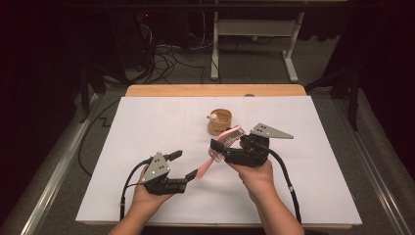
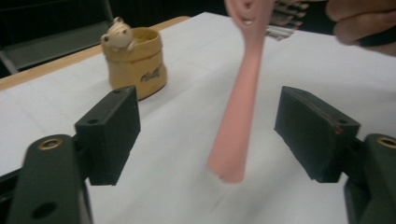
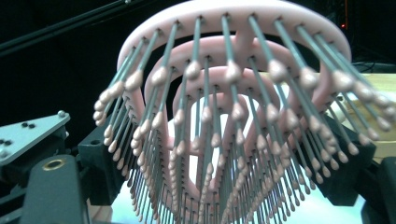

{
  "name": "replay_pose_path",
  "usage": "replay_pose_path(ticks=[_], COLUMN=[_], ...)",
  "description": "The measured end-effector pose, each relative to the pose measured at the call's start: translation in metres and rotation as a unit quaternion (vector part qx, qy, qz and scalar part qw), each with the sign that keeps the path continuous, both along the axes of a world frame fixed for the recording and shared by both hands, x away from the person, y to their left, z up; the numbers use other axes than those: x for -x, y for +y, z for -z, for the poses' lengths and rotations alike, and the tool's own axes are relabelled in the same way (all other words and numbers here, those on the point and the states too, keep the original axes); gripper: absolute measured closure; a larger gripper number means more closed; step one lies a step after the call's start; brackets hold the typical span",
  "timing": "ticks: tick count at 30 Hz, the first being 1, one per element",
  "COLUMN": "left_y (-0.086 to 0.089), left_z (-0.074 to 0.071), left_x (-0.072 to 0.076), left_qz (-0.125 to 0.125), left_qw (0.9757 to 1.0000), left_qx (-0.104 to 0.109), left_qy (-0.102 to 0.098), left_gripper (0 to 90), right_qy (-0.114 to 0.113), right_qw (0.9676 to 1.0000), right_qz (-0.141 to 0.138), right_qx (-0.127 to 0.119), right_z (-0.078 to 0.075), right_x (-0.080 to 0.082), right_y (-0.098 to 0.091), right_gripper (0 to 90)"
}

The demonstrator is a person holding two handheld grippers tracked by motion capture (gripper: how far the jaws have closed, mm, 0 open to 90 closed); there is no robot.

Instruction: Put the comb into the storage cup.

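The right gripper (image 1: 226,145) was closed on the head of a pink hairbrush (image 1: 221,149), its black jaws pressing in from either side of the bristled part. In the right gripper view the brush head (image 3: 233,116) rose directly in front of the camera, grey pins with pale tips fanning out toward the lens, a jaw visible at each lower side of it. From that grip the pink handle slanted down and away toward the left gripper (image 1: 183,165).

The left gripper stood open, jaws wide apart. In the left gripper view the handle (image 2: 240,116) hung between the two jaws, nearer the right-hand one, touching neither; its rounded end hovered just above the white sheet (image 2: 187,186). Whether the tip met the sheet could not be told.

Beyond the left gripper's left-hand jaw, well apart from it, sat a small tan pot (image 2: 137,60) with a little animal figure (image 2: 117,33) on its rim. In the high view the pot (image 1: 220,121) stood just beyond the right gripper, near the brush head. A hand (image 1: 254,177) held the right gripper from behind.
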State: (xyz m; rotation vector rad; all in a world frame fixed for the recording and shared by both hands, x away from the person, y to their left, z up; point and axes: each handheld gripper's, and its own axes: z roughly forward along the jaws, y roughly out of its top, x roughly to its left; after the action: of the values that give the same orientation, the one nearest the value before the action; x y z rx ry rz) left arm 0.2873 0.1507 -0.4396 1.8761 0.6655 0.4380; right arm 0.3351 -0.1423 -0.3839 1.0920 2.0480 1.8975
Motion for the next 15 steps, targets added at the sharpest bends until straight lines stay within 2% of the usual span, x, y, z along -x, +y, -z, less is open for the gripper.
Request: replay_pose_path(ticks=[2, 5, 8, 15], left_y=[0.005, 0.012, 0.018, 0.024], left_z=[0.003, 0.008, 0.013, 0.022], left_x=[-0.001, 0.000, 0.000, -0.001], left_qz=[-0.008, -0.025, -0.040, -0.039], left_qw=[1.0000, 0.9997, 0.9991, 0.9992], left_qx=[0.001, 0.002, 0.013, 0.011], left_qy=[0.003, -0.004, -0.011, -0.001], left_gripper=[15.9, 15.0, 12.2, 2.8], right_qy=[-0.002, -0.008, -0.013, -0.027], right_qw=[1.0000, 0.9999, 0.9998, 0.9994], right_qz=[0.000, 0.003, 0.003, 0.008], right_qx=[0.002, 0.009, 0.016, 0.022], right_z=[0.000, 0.000, -0.001, -0.001], right_x=[0.000, 0.001, 0.002, 0.006], right_y=[-0.001, -0.001, -0.002, -0.005], right_gripper=[20.5, 20.5, 20.5, 20.4])
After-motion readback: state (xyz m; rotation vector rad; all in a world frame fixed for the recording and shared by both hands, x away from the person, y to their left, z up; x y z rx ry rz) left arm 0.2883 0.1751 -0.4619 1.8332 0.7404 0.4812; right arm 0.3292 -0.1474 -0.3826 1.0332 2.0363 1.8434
